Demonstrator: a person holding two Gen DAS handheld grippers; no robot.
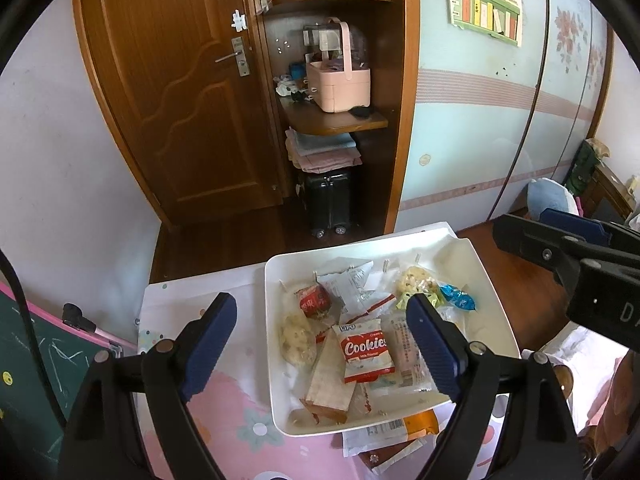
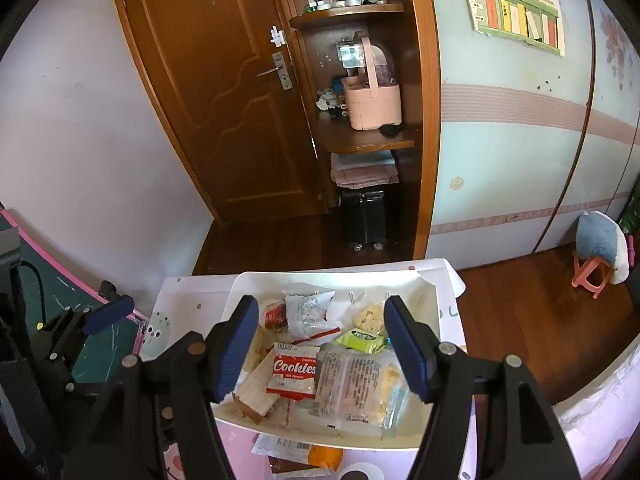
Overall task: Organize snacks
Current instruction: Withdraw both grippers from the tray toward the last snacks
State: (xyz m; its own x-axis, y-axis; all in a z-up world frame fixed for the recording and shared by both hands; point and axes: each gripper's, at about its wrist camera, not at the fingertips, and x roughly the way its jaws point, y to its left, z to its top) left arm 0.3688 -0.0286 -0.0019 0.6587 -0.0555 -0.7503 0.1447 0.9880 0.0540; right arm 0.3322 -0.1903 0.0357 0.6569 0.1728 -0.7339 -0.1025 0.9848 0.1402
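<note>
A white square tray point(image 1: 276, 360) point(image 2: 424, 292) sits on the pink patterned table and holds several wrapped snacks. Among them are a red-and-white Cookies packet point(image 1: 366, 354) point(image 2: 294, 372), a red round snack point(image 1: 314, 301), a clear wrapped cake point(image 2: 356, 384), a green packet point(image 2: 360, 340) and a blue candy point(image 1: 458, 298). My left gripper point(image 1: 320, 344) is open and empty, above the tray's left half. My right gripper point(image 2: 320, 344) is open and empty, above the tray's middle; it also shows at the right edge of the left wrist view point(image 1: 560, 244).
More snack packets point(image 1: 384, 438) point(image 2: 296, 450) lie on the table, partly under the tray's near edge. A green chalkboard with a pink frame point(image 1: 36, 360) stands to the left. Beyond the table are a wooden door, shelves and a black suitcase point(image 1: 326, 204).
</note>
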